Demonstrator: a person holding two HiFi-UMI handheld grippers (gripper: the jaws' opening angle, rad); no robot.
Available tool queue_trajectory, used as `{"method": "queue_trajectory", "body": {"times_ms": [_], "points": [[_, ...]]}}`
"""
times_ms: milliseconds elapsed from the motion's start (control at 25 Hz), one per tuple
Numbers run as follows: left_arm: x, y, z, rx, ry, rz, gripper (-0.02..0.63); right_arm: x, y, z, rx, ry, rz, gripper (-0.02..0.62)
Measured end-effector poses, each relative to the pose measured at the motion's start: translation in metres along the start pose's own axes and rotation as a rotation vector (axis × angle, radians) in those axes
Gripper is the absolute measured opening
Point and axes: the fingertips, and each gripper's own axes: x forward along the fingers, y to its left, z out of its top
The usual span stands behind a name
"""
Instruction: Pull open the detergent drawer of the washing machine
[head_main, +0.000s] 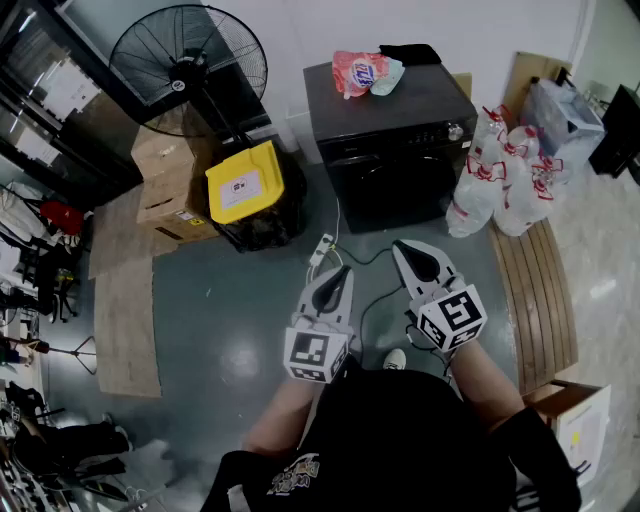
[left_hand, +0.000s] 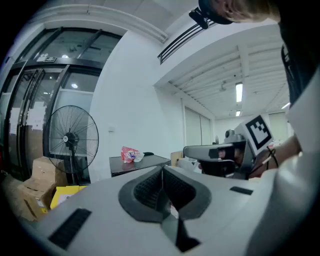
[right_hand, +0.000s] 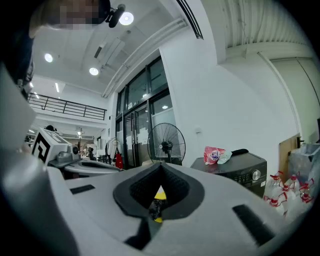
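Observation:
A black front-loading washing machine (head_main: 395, 150) stands against the far wall, with a red-and-white detergent bag (head_main: 362, 72) on its lid. Its control strip with a silver knob (head_main: 455, 130) runs along the top front; I cannot pick out the drawer on the dark front. My left gripper (head_main: 343, 268) and right gripper (head_main: 400, 245) are side by side over the floor, well short of the machine and pointing toward it. Both are shut with nothing between the jaws. The left gripper view shows its closed tips (left_hand: 162, 167) below the machine (left_hand: 135, 164). In the right gripper view, closed tips (right_hand: 160, 165) sit left of the machine (right_hand: 240, 170).
A standing fan (head_main: 188, 60), cardboard boxes (head_main: 165, 160) and a yellow-lidded bin (head_main: 245, 182) stand left of the machine. Several bagged water bottles (head_main: 505, 180) and a wooden bench (head_main: 535, 290) are on the right. A power strip (head_main: 322, 248) and its cable lie on the floor ahead.

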Motion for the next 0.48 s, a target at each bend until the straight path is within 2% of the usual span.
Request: {"method": "queue_trajectory", "body": {"times_ms": [440, 480], "points": [[0.003, 0.026, -0.001, -0.008, -0.031, 0.004, 0.017, 0.021, -0.004, -0.007, 0.047, -0.007, -0.022, 0.009], [0.004, 0.029, -0.001, -0.011, -0.034, -0.003, 0.049, 0.024, -0.004, -0.008, 0.06, -0.009, -0.021, 0.011]]}}
